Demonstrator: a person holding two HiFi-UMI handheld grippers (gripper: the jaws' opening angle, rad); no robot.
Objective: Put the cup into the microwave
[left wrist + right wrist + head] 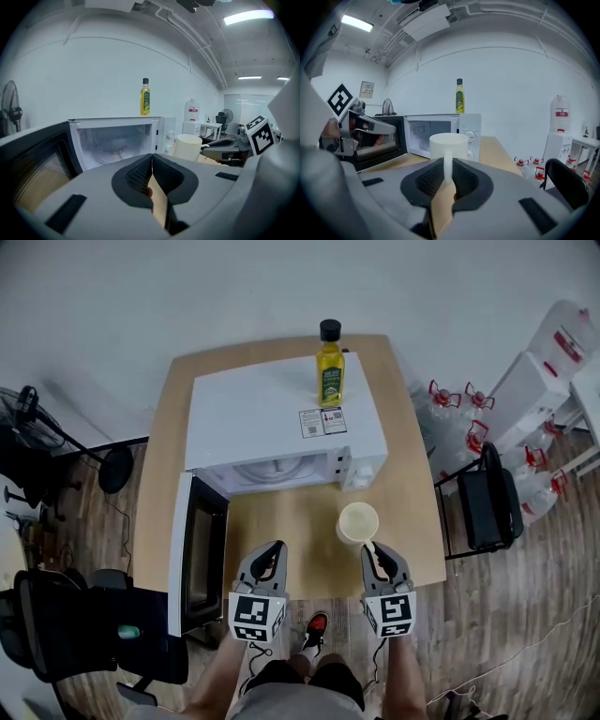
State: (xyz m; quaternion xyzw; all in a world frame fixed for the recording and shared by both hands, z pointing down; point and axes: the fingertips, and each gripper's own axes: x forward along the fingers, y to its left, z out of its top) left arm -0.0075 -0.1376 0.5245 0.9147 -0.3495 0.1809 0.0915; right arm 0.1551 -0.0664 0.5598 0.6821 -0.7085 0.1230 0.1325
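Note:
A cream cup (357, 522) (448, 146) hangs above the wooden table, held by its handle between the pads of my right gripper (372, 549) (447, 174), which is shut on it. The cup (188, 146) also shows at the right in the left gripper view. The white microwave (281, 423) (117, 140) (436, 133) stands behind it with its door (195, 554) swung wide open to the left and its cavity bare. My left gripper (272, 554) (152, 171) hovers shut and empty in front of the cavity, left of the cup.
A yellow oil bottle (329, 366) stands on top of the microwave. The wooden table (412, 493) has its front edge near my grippers. A black chair (483, 498) and water jugs (459, 409) are at the right, a fan (37, 427) at the left.

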